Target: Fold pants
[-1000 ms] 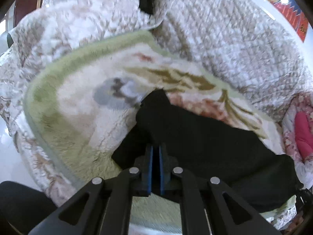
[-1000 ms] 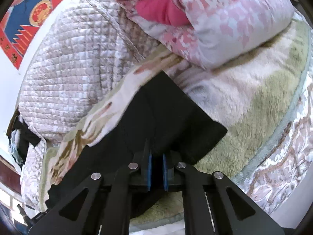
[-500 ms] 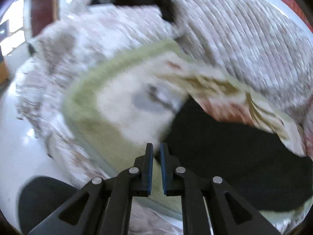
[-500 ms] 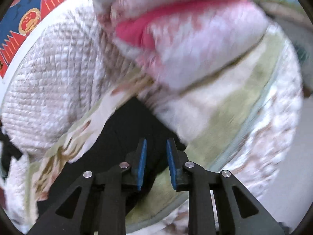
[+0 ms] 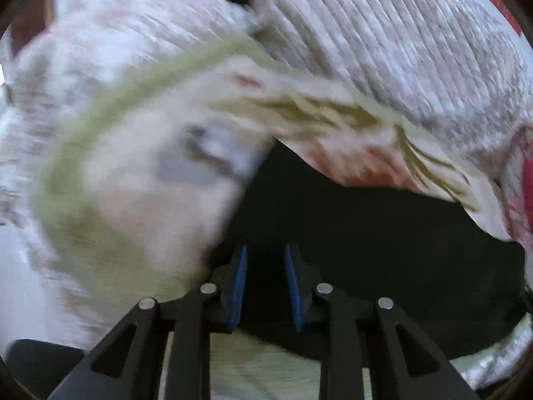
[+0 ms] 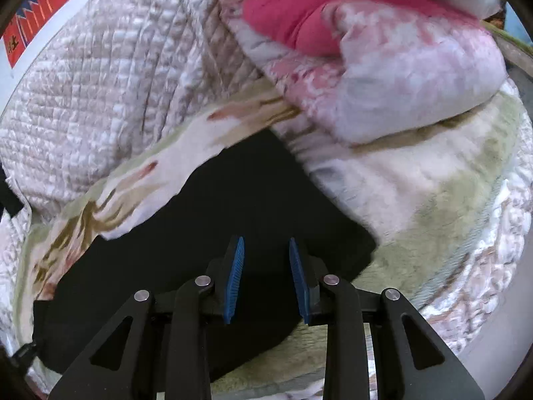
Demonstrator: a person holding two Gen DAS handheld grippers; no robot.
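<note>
The black pants (image 5: 383, 243) lie folded flat on a cream and green fleece blanket (image 5: 140, 206). My left gripper (image 5: 266, 253) hovers over their left end, its jaws opening, with black cloth seen behind the gap but not pinched by the blue pads. In the right wrist view the same pants (image 6: 213, 220) spread toward the lower left. My right gripper (image 6: 266, 245) sits over their right end near the corner, jaws opening too, the pads clear of the cloth.
A quilted beige bedspread (image 5: 383, 43) covers the bed behind the blanket. A pink and white folded duvet (image 6: 383, 66) is piled at the far right, close to the pants' right end. A red and blue poster (image 6: 36, 10) hangs on the wall.
Both grippers were shut on the pants' edge a second ago. They have let go and their jaws have spread apart; the pants now lie flat on the blanket. Both views shifted slightly.
</note>
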